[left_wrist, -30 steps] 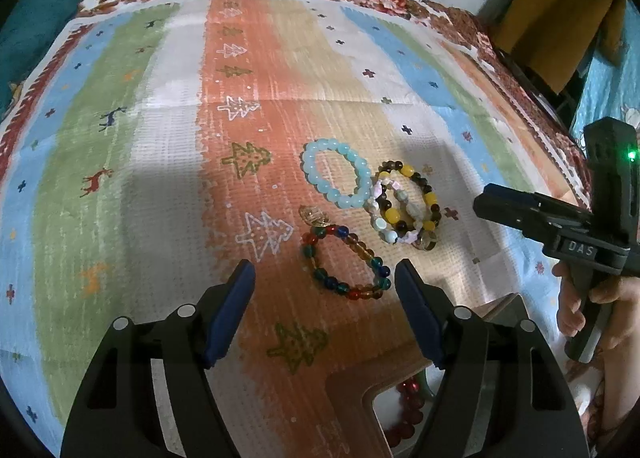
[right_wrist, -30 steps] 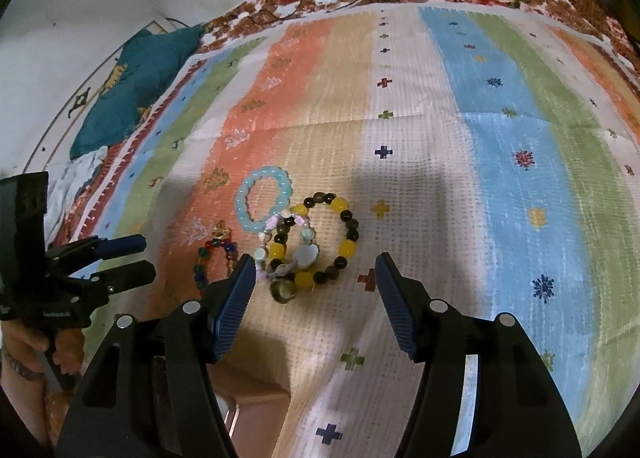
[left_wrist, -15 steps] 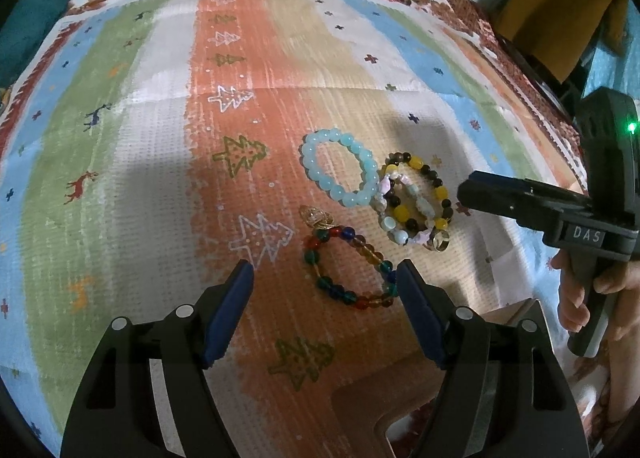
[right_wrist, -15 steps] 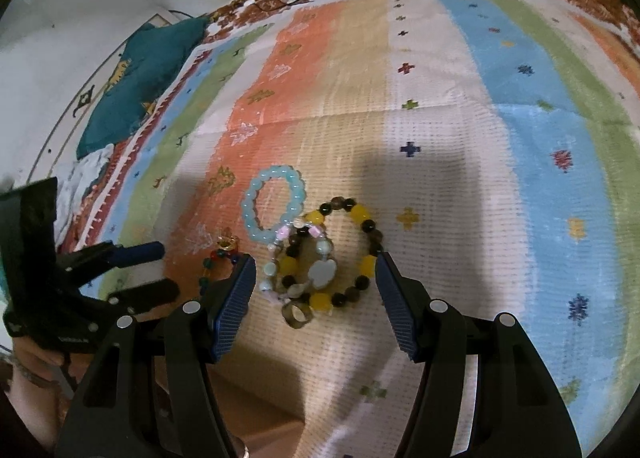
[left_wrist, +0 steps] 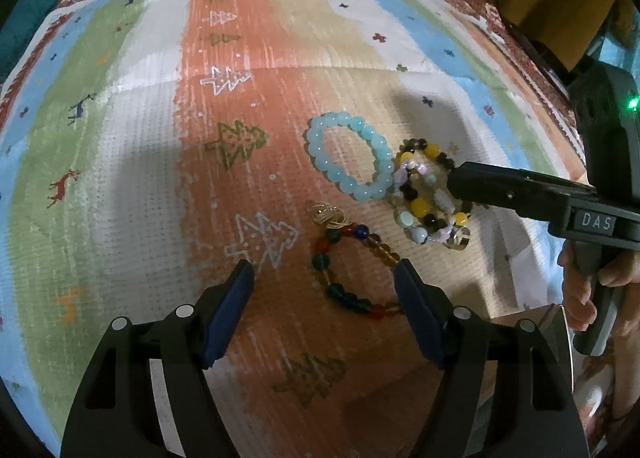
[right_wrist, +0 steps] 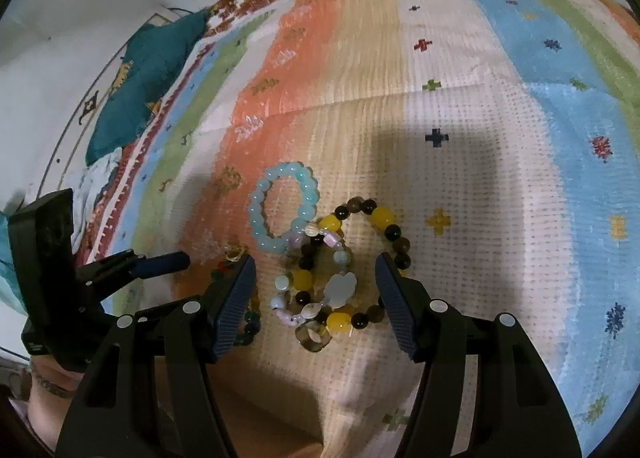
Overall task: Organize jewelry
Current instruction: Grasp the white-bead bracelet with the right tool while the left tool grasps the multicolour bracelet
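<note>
So on the far left there's the striped woven bedspread (left_wrist: pixel 132 162) with little deer and tree motifs, green, white and orange bands, and everything sits on that. The left gripper (left_wrist: pixel 324 278), black with blue pads, has its jaws spread wide with nothing pinched; the multicoloured glass-bead bracelet (left_wrist: pixel 340 262) with green, red, blue and amber beads and a small gold wire charm lies flat on the orange stripe between and just past its fingertips, its right side tucked behind the right pad. Up from that is the pale blue round-bead bracelet (left_wrist: pixel 348 158), lying flat as a neat ring, touching the next pile on its right. That pile is the yellow-and-dark-bead bracelet (right_wrist: pixel 368 258) with a pastel pink and white shell-bead bracelet (right_wrist: pixel 316 286) tangled across it and a chunky smoky translucent ring (right_wrist: pixel 314 336) at the near edge. The right gripper (right_wrist: pixel 316 278) is over that pile, jaws open, pads on either side of the heap; I can't tell if they touch the beads. In the left wrist view, one of its fingers covers part of the yellow beads. Bottom right, a corner of a brown wooden box (left_wrist: pixel 532 322) peeks in beside the person's right hand (left_wrist: pixel 600 290) on the handle
</note>
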{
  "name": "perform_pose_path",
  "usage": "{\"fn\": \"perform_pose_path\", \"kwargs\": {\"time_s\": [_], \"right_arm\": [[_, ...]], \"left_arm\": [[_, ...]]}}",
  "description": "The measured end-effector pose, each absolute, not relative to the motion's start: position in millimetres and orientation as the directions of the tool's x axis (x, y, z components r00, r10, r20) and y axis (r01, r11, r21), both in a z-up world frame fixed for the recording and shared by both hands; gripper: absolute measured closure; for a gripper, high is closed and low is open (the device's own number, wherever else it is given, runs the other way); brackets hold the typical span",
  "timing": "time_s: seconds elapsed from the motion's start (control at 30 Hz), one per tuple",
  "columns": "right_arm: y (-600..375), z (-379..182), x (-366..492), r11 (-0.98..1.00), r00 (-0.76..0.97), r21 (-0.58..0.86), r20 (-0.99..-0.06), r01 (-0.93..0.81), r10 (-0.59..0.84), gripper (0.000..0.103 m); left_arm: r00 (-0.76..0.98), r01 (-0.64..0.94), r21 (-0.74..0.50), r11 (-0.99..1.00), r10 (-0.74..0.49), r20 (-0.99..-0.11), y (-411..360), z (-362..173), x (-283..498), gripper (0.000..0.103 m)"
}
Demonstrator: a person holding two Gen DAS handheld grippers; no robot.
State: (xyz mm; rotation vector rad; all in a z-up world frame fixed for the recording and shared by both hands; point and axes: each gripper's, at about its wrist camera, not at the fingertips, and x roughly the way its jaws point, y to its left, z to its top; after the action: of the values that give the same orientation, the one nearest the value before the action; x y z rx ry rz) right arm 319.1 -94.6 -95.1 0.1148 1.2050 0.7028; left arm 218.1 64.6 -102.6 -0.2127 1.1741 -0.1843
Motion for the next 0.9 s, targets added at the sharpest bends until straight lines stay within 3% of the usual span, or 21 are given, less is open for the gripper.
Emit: {"fn": "perform_pose_path", "kwargs": {"time_s": [0.27, 0.43, 0.57, 0.67, 0.73, 0.9], "right_arm": [[-88, -107, 326, 0.788, 0.152, 0.442, -0.824, -0.428, 0.545, 0.041], [-86, -112, 327, 0.790, 0.143, 0.435, -0.832, -0.432, 0.537, 0.042], [-91, -114, 330, 0.802, 0.150, 0.423, -0.840, -0.422, 0.522, 0.056], [-91, -116, 329, 0.805, 0.153, 0.414, -0.844, -0.425, 0.515, 0.058], [-90, -117, 328, 0.806, 0.157, 0.402, -0.847, -0.434, 0.507, 0.059], [-94, -121, 330, 0.811, 0.144, 0.409, -0.852, -0.417, 0.503, 0.085]], "left_arm": [[0.368, 0.043, -0.250, 0.967, -0.248, -0.896, 64, -106, 225, 0.038], [0.362, 0.049, -0.220, 0.974, -0.223, -0.905, 65, -109, 227, 0.048], [0.361, 0.052, -0.203, 0.978, -0.208, -0.909, 65, -110, 227, 0.052], [0.362, 0.065, -0.179, 0.982, -0.190, -0.913, 62, -111, 227, 0.052], [0.360, 0.079, -0.167, 0.983, -0.185, -0.914, 59, -111, 227, 0.060], [0.357, 0.085, -0.142, 0.986, -0.163, -0.920, 61, -112, 227, 0.070]]}}
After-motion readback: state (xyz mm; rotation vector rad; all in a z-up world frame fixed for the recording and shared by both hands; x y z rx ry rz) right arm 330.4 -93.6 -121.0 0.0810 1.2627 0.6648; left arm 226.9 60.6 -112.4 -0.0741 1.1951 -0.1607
